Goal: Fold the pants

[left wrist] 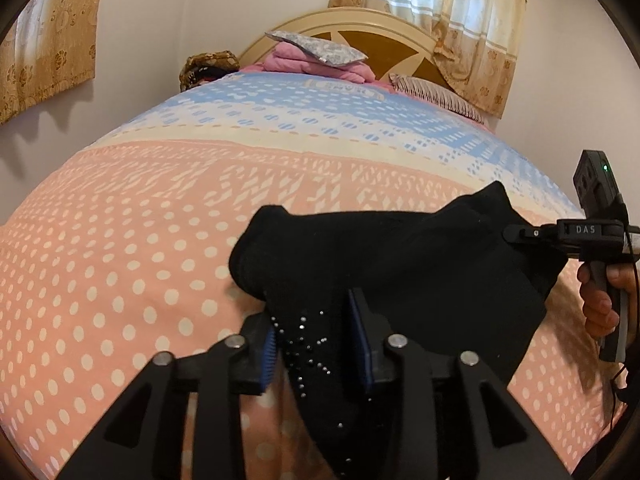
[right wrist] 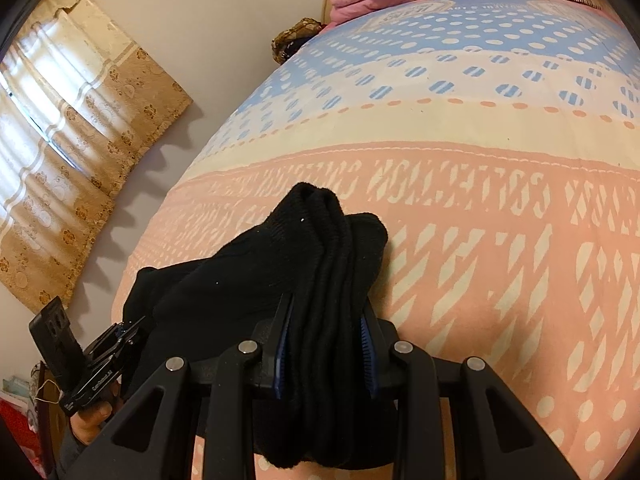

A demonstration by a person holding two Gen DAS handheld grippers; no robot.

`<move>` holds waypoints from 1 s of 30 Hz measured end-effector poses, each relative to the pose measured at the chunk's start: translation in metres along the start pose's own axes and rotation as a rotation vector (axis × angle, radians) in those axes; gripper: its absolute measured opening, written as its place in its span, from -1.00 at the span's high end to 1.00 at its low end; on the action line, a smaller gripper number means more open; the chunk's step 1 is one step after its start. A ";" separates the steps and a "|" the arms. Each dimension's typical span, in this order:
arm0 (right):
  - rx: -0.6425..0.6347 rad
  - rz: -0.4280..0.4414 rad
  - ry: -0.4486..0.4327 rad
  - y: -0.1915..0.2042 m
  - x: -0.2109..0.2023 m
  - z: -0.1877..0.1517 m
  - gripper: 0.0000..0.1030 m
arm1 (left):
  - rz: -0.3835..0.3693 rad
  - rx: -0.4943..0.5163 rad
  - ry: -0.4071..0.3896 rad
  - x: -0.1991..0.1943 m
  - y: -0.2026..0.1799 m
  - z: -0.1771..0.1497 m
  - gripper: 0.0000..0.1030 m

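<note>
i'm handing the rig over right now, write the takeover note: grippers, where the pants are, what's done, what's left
Left hand-held gripper: shut on the black pants, at the part with rhinestones.
Right hand-held gripper: shut on a bunched, layered edge of the pants.
Pants: held up between both grippers over the bedspread, cloth sagging between them.
Done: both ends gripped and gathered.
Left: lay the pants down, finish the fold, smooth, release.

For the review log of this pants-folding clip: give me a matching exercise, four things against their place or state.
Things:
1. black pants
2. left gripper
3. pink folded blanket
4. grey patterned pillow

Places or states:
A. on top of the pink pile
B. by the headboard
C. held up over the bed
D. clamped on rhinestone-studded fabric

Pairs: 1-C, 2-D, 3-B, 4-A
</note>
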State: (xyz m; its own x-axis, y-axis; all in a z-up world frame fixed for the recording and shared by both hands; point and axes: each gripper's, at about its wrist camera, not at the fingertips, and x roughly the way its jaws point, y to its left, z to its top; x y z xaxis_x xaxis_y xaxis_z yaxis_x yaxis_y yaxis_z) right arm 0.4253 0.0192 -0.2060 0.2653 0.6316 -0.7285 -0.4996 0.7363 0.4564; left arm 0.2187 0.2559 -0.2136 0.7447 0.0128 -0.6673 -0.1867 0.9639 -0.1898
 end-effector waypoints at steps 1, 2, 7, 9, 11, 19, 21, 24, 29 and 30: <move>-0.001 -0.005 0.000 0.000 0.001 0.000 0.39 | 0.003 0.002 -0.001 -0.001 0.000 0.000 0.23; -0.001 -0.006 0.001 0.000 0.002 0.000 0.38 | 0.006 0.007 -0.002 -0.001 -0.001 -0.001 0.18; 0.023 -0.028 -0.002 -0.010 0.000 0.001 0.02 | 0.065 0.009 -0.011 -0.010 0.004 -0.007 -0.47; 0.025 -0.053 -0.031 -0.014 -0.009 -0.001 -0.04 | 0.064 0.004 -0.009 -0.018 0.009 -0.011 -0.48; 0.014 -0.099 -0.069 -0.013 -0.022 -0.005 -0.07 | 0.084 0.005 -0.007 -0.026 0.012 -0.015 -0.48; -0.121 -0.385 -0.279 0.040 -0.101 -0.048 -0.18 | 0.125 -0.034 -0.111 -0.091 0.007 -0.010 -0.59; -0.170 -0.406 -0.327 0.062 -0.121 -0.064 -0.24 | 0.116 -0.048 -0.158 -0.111 0.003 -0.006 -0.71; -0.234 -0.419 -0.383 0.092 -0.148 -0.087 -0.24 | 0.079 -0.054 -0.224 -0.138 -0.006 -0.002 -0.80; -0.294 -0.415 -0.435 0.130 -0.178 -0.115 -0.35 | 0.044 -0.035 -0.303 -0.165 -0.022 0.000 -0.92; -0.301 -0.414 -0.437 0.135 -0.180 -0.117 -0.36 | 0.033 -0.027 -0.317 -0.170 -0.026 -0.001 -0.93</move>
State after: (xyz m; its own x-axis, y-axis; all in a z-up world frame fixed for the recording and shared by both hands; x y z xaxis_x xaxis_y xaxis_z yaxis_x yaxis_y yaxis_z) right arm 0.2136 -0.0236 -0.0728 0.7623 0.3987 -0.5099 -0.4760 0.8791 -0.0241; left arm 0.0968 0.2289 -0.0960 0.8997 0.1300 -0.4167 -0.2276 0.9543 -0.1936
